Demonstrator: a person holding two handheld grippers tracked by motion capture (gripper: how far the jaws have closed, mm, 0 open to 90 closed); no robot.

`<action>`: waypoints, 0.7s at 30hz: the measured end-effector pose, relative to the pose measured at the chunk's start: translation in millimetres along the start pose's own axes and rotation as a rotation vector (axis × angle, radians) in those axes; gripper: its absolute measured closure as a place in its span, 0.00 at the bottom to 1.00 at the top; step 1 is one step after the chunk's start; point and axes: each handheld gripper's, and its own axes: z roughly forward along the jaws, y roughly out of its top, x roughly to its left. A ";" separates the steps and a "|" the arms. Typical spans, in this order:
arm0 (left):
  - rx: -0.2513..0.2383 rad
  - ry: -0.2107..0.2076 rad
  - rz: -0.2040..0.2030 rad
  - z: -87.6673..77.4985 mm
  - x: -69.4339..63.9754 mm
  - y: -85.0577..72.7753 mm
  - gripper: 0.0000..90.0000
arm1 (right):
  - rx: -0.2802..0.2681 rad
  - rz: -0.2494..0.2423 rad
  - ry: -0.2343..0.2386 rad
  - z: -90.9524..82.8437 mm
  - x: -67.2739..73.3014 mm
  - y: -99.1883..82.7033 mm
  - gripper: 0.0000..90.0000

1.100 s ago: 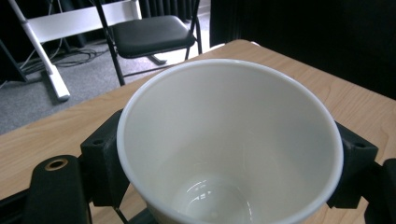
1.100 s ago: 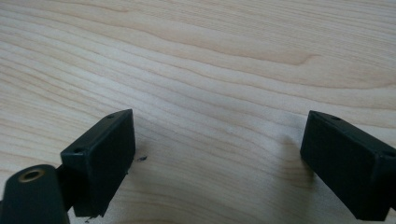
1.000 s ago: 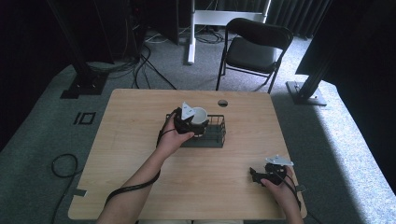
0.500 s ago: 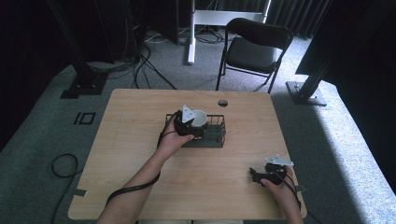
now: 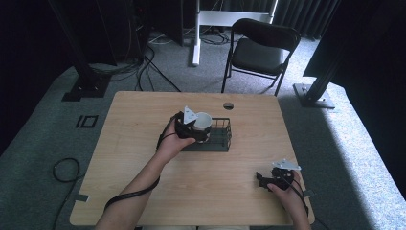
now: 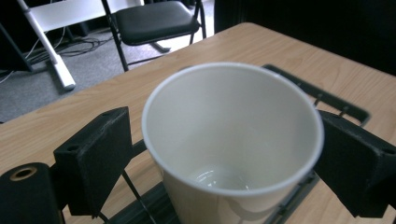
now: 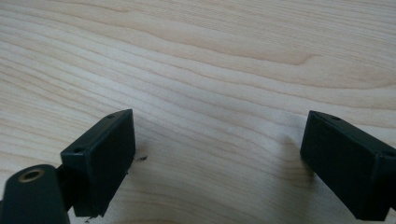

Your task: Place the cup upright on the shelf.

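Observation:
A white paper cup (image 5: 203, 120) stands upright at the left end of a black wire basket (image 5: 221, 143) in the middle of the table. My left gripper (image 5: 202, 130) reaches it from the left. In the left gripper view the empty cup (image 6: 233, 140) sits between the jaws of my left gripper (image 6: 224, 150). Those jaws have just been opening, and a gap shows between the left pad (image 6: 95, 154) and the cup's wall. My right gripper (image 5: 262, 181) rests near the table's front right corner. Its jaws (image 7: 219, 154) stand wide apart over bare wood.
The wooden table (image 5: 139, 120) has a small round hole (image 5: 228, 105) near its far edge. A black folding chair (image 5: 258, 50) stands behind the table. Cables lie on the grey carpet at the left. A cable trails from the left forearm.

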 end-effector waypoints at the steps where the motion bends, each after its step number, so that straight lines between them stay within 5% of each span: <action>1: -0.001 -0.002 -0.002 -2.0 0.3 0.5 0.11 | 0.000 0.000 0.000 0.0 0.0 0.0 0.11; 21: -0.005 -0.015 -0.008 -42.0 7.1 -9.3 0.11 | 0.000 0.000 0.000 0.0 0.0 0.0 0.11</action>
